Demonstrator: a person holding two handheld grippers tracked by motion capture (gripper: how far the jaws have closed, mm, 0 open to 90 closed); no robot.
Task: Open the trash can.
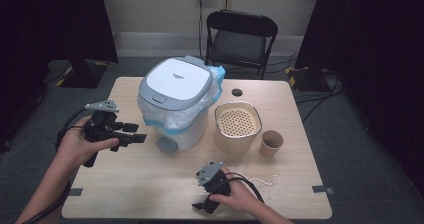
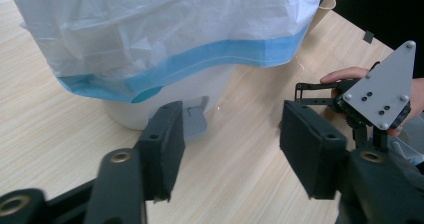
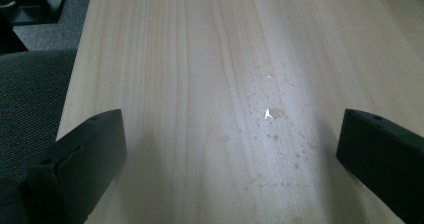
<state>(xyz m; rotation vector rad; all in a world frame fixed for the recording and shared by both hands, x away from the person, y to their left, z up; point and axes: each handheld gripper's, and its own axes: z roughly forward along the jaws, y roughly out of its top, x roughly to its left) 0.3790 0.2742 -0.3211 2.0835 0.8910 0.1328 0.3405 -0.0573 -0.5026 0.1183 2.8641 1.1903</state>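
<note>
A white pedal bin (image 1: 177, 101) with a grey lid stands mid-table, lined with a white bag (image 2: 165, 29) that has a blue band. Its grey pedal (image 2: 195, 120) faces the table's front. My left gripper (image 1: 135, 132) is held above the table just left of the bin, pointing at it. Its jaws are open with nothing between them (image 2: 230, 144). My right gripper (image 1: 202, 206) rests on the table near the front edge, jaws wide open over bare wood (image 3: 230, 149). Its grey plate (image 2: 380, 84) appears in the left gripper view.
A beige container (image 1: 238, 126) with a perforated insert stands right of the bin, and a paper cup (image 1: 271, 143) beside that. Small wet spots (image 3: 270, 115) mark the wooden table (image 1: 150, 184). A black chair (image 1: 241, 39) stands behind the table.
</note>
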